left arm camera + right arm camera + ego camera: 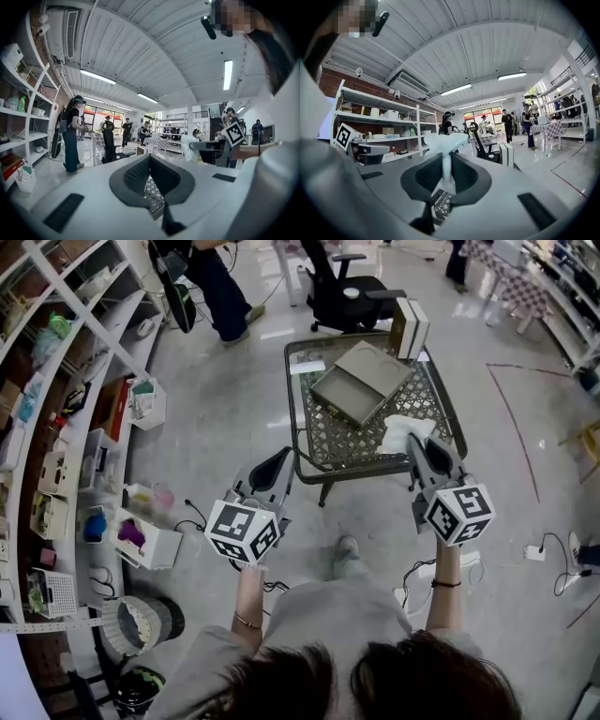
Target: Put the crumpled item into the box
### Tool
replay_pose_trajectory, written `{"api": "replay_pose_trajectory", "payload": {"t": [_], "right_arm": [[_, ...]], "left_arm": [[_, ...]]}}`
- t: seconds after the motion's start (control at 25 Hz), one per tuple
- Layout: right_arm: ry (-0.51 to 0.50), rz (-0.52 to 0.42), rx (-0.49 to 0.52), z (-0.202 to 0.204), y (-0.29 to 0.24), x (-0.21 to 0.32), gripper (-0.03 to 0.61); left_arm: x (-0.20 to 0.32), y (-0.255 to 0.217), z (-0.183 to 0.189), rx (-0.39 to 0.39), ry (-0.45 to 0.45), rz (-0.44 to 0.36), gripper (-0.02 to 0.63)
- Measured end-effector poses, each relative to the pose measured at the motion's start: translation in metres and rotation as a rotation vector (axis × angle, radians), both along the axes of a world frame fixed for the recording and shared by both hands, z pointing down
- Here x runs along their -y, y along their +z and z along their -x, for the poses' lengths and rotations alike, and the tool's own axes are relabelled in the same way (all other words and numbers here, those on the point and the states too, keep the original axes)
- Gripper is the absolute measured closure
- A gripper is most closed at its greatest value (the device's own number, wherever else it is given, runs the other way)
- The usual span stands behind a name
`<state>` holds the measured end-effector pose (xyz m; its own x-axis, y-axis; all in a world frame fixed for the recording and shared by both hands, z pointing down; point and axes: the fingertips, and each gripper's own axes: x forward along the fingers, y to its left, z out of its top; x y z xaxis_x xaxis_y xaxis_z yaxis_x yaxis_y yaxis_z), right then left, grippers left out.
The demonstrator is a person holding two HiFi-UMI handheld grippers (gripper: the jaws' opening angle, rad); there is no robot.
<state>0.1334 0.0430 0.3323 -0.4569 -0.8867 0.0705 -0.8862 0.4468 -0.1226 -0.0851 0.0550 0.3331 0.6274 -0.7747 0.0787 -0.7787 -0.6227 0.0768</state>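
Both grippers hover at the near edge of the mesh table (295,427). The right gripper (419,448) is clamped on the white crumpled item (403,432), over the table's near right part. The left gripper (281,460) has its jaws together and empty. The box (361,381) lies open farther back. Hold the pinch firm, clear the rim, and release only once inside.
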Motion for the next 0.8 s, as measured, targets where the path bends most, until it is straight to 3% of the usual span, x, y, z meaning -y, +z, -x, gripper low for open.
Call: {"api": "replay_pose_trajectory", "payload": {"t": [0.8], "right_arm": [[-0.105, 0.050, 0.011, -0.010, 0.012, 0.112, 0.517]], "left_arm": [[0.088, 0.005, -0.017, -0.022, -0.102, 0.030, 0.597]]}}
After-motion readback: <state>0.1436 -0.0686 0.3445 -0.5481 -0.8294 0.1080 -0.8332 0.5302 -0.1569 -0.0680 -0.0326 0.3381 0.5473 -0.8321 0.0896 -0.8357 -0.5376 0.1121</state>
